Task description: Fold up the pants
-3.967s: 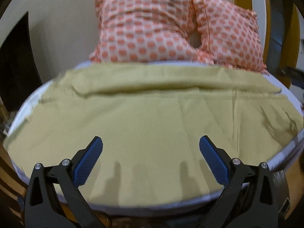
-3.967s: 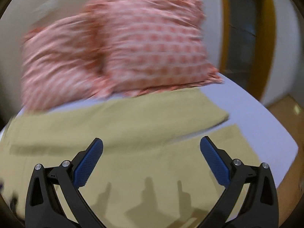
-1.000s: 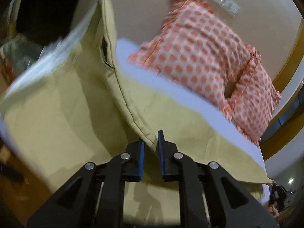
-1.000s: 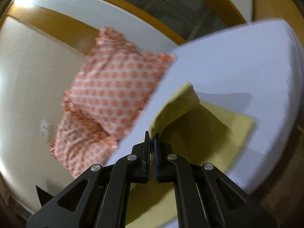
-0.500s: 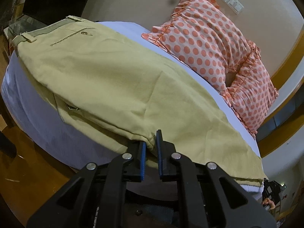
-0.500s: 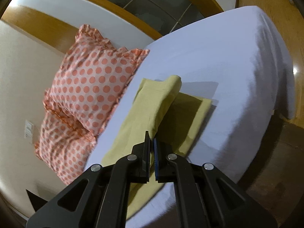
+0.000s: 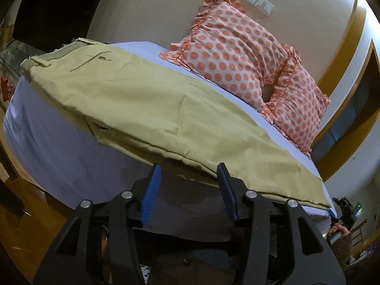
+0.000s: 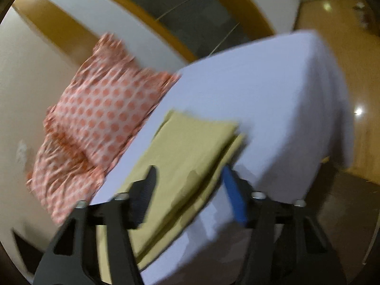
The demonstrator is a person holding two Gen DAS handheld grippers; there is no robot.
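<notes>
My left tongs point(image 7: 188, 185), pinching the pants point(image 7: 147, 104) a moment ago, now stand spread just short of their near edge. My right tongs point(image 8: 190, 185) have spread too. Both legs lie stacked on the bed point(image 8: 273, 90); lengthwise fold done.

Both wrist views sit low at the bed's point(image 7: 47, 142) near edge, close, sharing khaki pants point(image 7: 154, 109) and polka-dot pillows point(image 8: 102, 109).
</notes>
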